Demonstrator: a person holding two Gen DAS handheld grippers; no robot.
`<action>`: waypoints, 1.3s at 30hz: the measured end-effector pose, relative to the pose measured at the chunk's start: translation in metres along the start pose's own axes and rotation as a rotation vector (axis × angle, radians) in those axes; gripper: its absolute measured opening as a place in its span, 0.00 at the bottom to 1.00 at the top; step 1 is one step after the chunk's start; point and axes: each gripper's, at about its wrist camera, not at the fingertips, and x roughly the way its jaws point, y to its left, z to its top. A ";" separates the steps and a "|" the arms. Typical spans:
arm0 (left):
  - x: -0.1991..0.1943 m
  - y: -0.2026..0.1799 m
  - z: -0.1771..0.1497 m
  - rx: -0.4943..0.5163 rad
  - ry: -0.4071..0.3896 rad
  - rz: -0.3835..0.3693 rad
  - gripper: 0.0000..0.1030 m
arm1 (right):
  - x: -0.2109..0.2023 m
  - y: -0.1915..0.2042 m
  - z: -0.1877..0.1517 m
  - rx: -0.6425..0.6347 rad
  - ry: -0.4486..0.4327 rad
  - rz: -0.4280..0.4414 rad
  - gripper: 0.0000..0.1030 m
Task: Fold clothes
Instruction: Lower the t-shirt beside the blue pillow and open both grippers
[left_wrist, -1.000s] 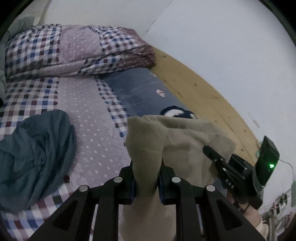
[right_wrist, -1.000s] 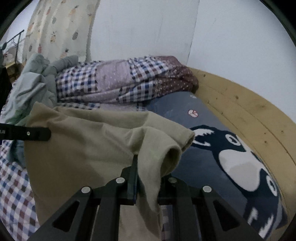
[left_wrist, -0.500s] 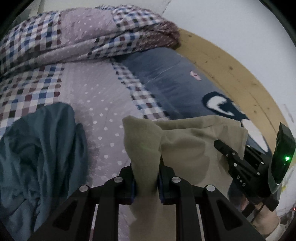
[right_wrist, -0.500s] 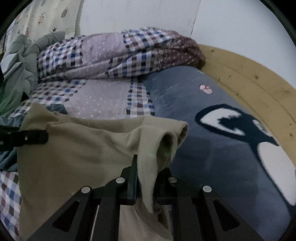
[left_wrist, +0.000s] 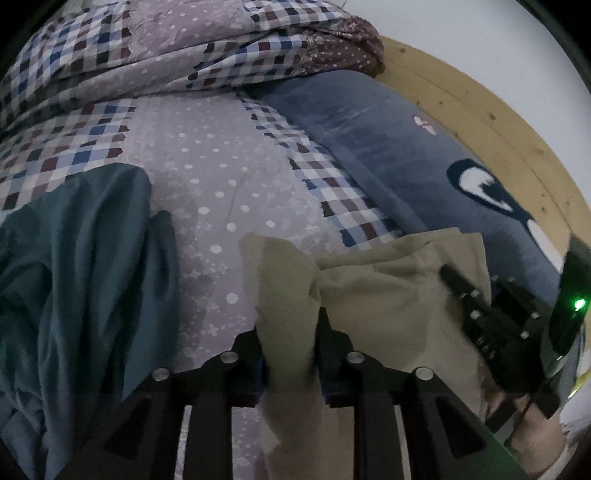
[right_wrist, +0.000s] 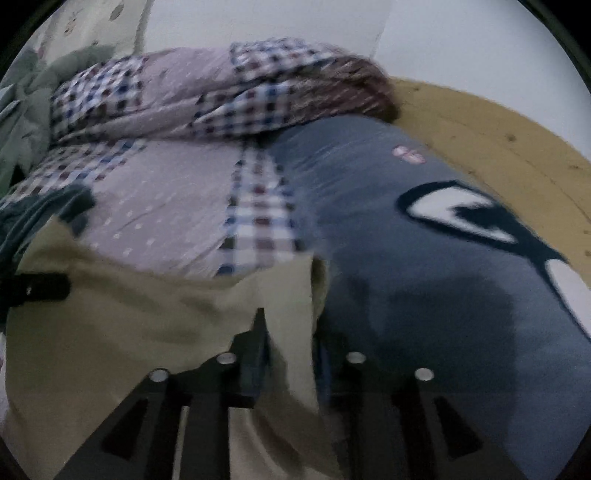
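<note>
Garment, beige (left_wrist: 376, 291), spread between my tools above bed (left_wrist: 221, 177): left tool (left_wrist: 289, 354) and right tool (right_wrist: 288, 354) each clenched on one edge. Judged lay-down step; next, lower evenly, keep taut.

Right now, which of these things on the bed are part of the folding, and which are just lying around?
In use:
- beige garment
- left hand-held gripper, clamped on it
- right hand-held gripper, clamped on it

Lying about:
- teal garment, crumpled
- checked quilt, bunched up
- dark blue blanket
- grey-green cloth
</note>
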 end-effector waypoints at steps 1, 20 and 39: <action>-0.002 0.000 0.000 0.004 -0.003 0.007 0.29 | -0.005 -0.004 0.001 0.016 -0.022 -0.019 0.35; -0.239 0.016 -0.003 -0.015 -0.340 -0.113 0.85 | -0.253 -0.015 0.008 0.199 -0.341 0.121 0.61; -0.522 0.077 -0.185 0.072 -0.535 0.006 0.99 | -0.484 0.072 -0.046 0.259 -0.500 0.382 0.93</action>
